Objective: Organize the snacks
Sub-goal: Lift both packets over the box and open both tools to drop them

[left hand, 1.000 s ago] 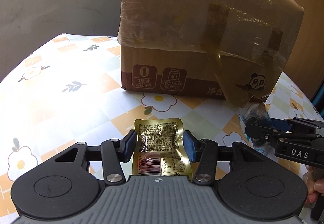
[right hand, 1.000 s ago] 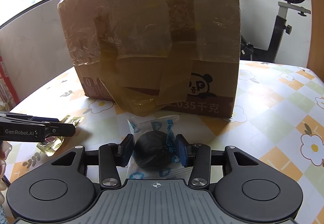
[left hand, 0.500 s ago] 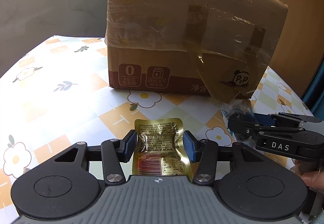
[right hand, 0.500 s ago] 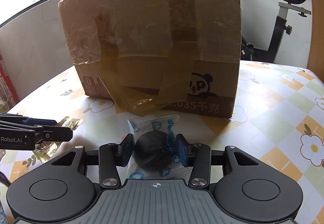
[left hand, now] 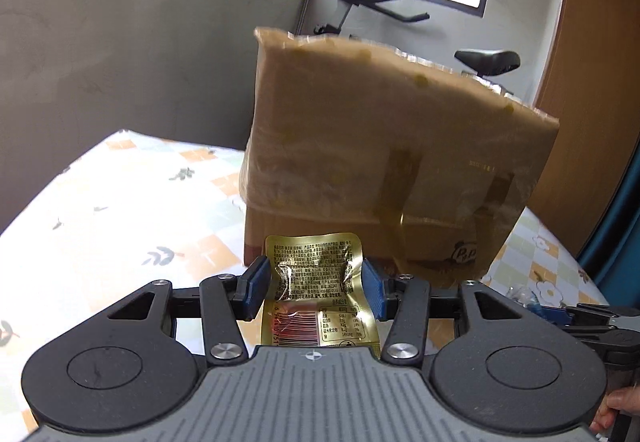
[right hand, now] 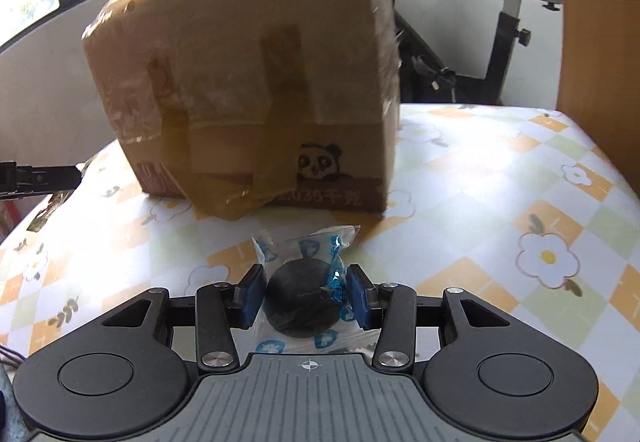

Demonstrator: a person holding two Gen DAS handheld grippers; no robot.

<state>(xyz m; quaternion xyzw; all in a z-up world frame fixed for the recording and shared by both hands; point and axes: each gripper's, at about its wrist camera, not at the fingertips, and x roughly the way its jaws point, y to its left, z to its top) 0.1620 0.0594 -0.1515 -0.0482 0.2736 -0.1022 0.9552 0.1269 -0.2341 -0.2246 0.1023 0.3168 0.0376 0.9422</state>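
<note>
My left gripper [left hand: 314, 288] is shut on a gold foil snack packet [left hand: 316, 292] with small print and a barcode, held up above the table. My right gripper [right hand: 306, 296] is shut on a clear blue-printed packet with a dark round snack [right hand: 302, 298], also lifted off the table. A tall taped cardboard box [left hand: 384, 178] with a panda print stands ahead of both grippers; it also shows in the right wrist view [right hand: 256, 90]. Its top opening is hidden. The right gripper shows at the lower right of the left wrist view [left hand: 560, 316], the left one at the left edge of the right wrist view [right hand: 44, 178].
The table has a flower-patterned checked cloth [right hand: 500, 210]. An exercise bike [right hand: 508, 30] stands behind the box. A grey wall [left hand: 120, 62] is at the left and a wooden panel [left hand: 592, 62] at the right.
Both grippers have risen and pulled back with their packets; the box now looks smaller and farther, and the room behind it has come into view. Both grips are unchanged.
</note>
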